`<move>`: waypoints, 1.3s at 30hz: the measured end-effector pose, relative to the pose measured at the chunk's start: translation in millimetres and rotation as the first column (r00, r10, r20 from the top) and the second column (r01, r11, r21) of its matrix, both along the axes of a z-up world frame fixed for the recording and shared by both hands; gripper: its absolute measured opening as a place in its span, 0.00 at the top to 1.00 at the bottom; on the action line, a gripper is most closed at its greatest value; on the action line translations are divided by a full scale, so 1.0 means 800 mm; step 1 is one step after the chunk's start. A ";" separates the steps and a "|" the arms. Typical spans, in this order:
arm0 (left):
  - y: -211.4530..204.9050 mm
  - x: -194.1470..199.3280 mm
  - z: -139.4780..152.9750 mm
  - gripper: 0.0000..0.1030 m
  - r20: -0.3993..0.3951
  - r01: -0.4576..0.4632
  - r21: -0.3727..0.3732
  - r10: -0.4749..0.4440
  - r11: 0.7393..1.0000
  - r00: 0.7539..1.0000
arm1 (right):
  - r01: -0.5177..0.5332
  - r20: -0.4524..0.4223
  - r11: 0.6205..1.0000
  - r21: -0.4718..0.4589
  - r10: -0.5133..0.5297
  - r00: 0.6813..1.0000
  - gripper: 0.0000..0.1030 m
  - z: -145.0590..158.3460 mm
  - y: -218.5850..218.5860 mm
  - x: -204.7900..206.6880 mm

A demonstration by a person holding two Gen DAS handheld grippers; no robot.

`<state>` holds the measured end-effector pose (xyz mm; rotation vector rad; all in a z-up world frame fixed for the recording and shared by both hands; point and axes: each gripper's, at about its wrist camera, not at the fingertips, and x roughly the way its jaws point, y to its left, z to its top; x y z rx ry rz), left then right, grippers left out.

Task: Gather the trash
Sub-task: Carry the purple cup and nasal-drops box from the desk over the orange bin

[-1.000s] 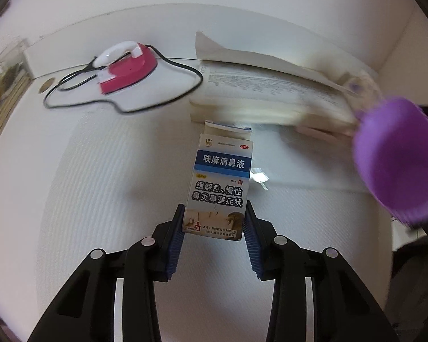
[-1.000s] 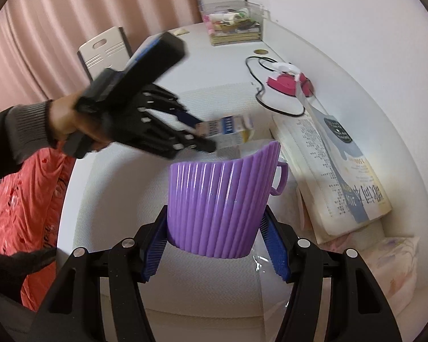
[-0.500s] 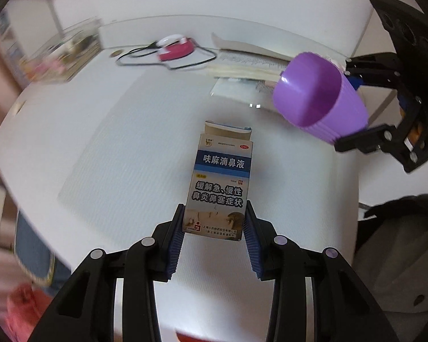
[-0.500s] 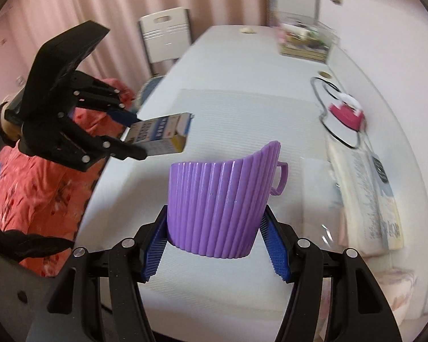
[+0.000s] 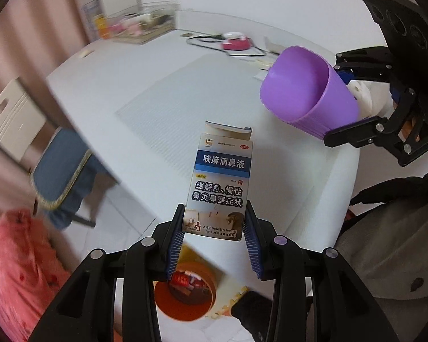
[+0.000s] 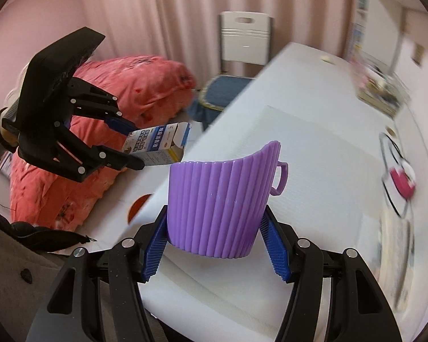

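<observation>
Left gripper clamps a small medicine box by its lower end, blue pads pressed on both long sides; top flap of box open, contents not visible. In the left wrist view the box is held off the edge of the white surface, centre frame, above an orange round bin at bottom centre on the floor. The bin holds some red and white packaging, blurred.

Right gripper grips a purple ribbed cup at its base, small handle to the right. In the left wrist view the cup's mouth tilts toward the camera, upper right; interior looks bare.

Clear organiser tray with mixed small items, upper left of frame, too blurred to identify.
</observation>
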<state>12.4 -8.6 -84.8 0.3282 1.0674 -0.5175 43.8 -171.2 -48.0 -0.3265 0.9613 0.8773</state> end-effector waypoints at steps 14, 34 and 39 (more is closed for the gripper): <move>0.127 -0.076 -0.020 0.60 -0.060 -0.352 -0.005 0.351 0.936 0.934 | -0.364 -0.007 0.931 0.020 0.364 0.931 0.40 0.001 0.197 -0.033; 0.273 -0.106 -0.183 0.60 -0.262 -0.604 -0.019 0.579 0.797 0.772 | -0.490 -0.239 0.868 -0.075 0.462 0.854 0.40 -0.186 0.435 -0.057; 0.294 -0.109 -0.236 0.60 -0.325 -0.645 -0.036 0.601 0.763 0.730 | -0.501 -0.308 0.856 -0.130 0.445 0.841 0.40 -0.254 0.465 -0.059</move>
